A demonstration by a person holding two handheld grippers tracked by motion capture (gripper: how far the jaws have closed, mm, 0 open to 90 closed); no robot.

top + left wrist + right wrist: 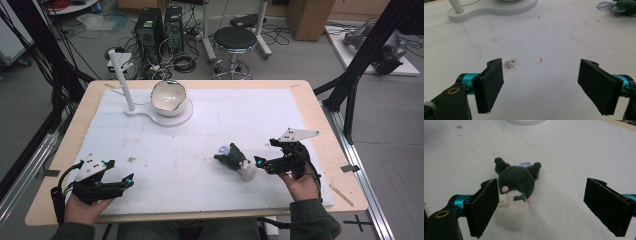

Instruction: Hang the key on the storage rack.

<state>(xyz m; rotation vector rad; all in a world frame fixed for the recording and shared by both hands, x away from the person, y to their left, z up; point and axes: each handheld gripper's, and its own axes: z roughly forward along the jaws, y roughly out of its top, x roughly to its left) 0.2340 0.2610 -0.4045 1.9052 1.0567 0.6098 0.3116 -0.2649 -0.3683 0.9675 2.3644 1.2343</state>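
A wooden bench (310,100) holds a big white sheet (240,125). A person sits at the near side with a claw in each hand.

The left claw (127,181) is at the near left of the sheet. Its jaws are wide apart and nothing is between them. In the left gripper view the left claw (540,85) hangs over bare white sheet with a small dark smudge (510,64) and a tiny orange speck (540,60) on it.

The right claw (259,162) is at the near right. Its jaws are wide apart too. It holds nothing.

A small soft toy (236,160) lies on the sheet, just left of the right claw. It has a dark head with two pointy ears and a white body. A little purple loop (223,149) sticks out at its far end. In the right gripper view the soft toy (515,192) lies between the jaws of the right claw (554,207), close against the left jaw and well apart from the right jaw. Its ears point away from the claw.

At the far left of the sheet is a flat white stand (165,117). A white post (122,82) rises from it, tilted a bit. A white bowl (169,97) sits on the round end of the stand, to the right of the post.

Past the bench, on the floor, are a black stool (235,40), two dark computer boxes (160,27) and many cables.
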